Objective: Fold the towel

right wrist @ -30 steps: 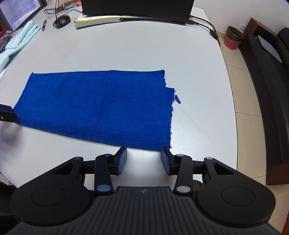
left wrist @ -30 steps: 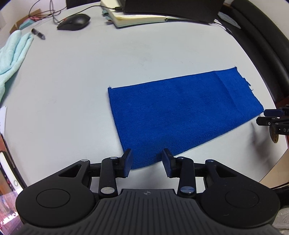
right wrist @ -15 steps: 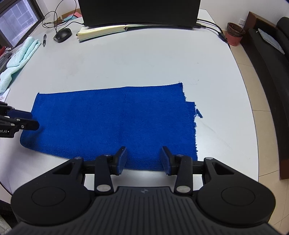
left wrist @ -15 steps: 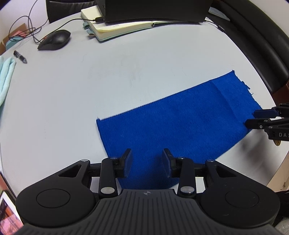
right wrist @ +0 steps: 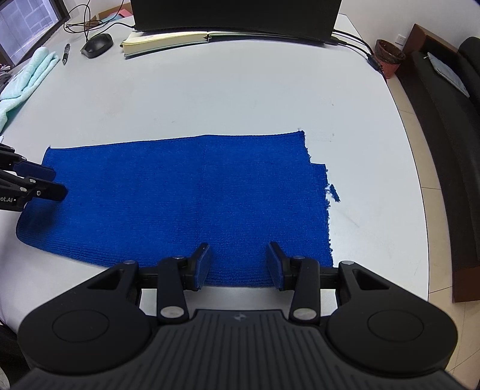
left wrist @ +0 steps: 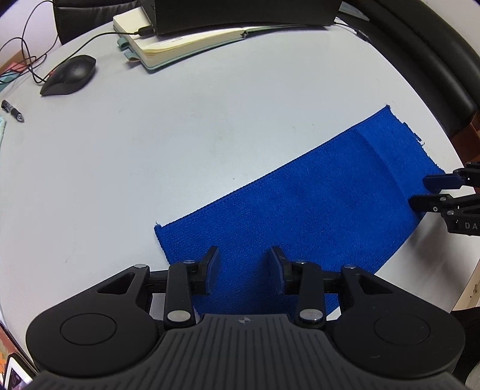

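Observation:
A blue towel (left wrist: 300, 210) lies flat on the pale table (left wrist: 180, 135), with a crease line across its middle and a stepped, frayed right end (right wrist: 318, 180). My left gripper (left wrist: 244, 255) hovers open over the towel's left end, and only cloth shows below the gap. In the right wrist view that gripper (right wrist: 45, 183) enters from the left edge. My right gripper (right wrist: 237, 249) stands open over the towel's near edge by its right end. The left wrist view shows it (left wrist: 432, 192) at the far right, fingers apart over the cloth's end.
At the back of the table stand a dark monitor (right wrist: 234, 15), an open notebook (right wrist: 168, 39), a mouse (left wrist: 69, 75) with its cable and a pen (left wrist: 12, 111). A pale green towel (right wrist: 27, 78) lies far left. A black sofa (right wrist: 444, 120) and a pot (right wrist: 388, 57) are right of the table edge.
Both grippers have moved forward from just short of the towel's near edge to above the cloth. The left gripper also rolled a little. The jaws kept their width and the towel lies as before.

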The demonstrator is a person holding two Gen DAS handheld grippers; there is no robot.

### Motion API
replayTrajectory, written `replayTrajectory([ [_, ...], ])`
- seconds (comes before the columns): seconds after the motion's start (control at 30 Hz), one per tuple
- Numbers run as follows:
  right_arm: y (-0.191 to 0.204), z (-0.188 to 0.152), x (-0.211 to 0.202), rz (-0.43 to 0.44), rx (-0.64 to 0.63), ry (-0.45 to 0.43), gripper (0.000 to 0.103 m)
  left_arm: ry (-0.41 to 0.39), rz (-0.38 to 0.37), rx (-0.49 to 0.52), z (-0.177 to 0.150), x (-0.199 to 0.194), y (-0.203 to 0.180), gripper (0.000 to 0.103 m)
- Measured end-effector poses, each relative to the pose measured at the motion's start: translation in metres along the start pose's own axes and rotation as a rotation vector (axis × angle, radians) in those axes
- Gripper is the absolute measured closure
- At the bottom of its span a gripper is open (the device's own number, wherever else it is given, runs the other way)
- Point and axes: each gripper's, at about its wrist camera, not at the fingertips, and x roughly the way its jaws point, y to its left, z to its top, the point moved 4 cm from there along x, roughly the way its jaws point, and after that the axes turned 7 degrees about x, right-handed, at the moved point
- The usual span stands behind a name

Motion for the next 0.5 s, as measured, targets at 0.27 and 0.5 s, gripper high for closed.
replayTrajectory([
  [0.27, 0.0, 0.014, 0.005, 0.002, -0.038, 0.01, 0.06, -0.007, 0.002, -0.023, -0.012, -0.005, -0.005, 0.063],
  [0.5, 0.004, 0.028, 0.011, 0.013, -0.101, 0.017, 0.06, -0.001, 0.0, -0.073, -0.027, -0.011, -0.011, 0.062],
])
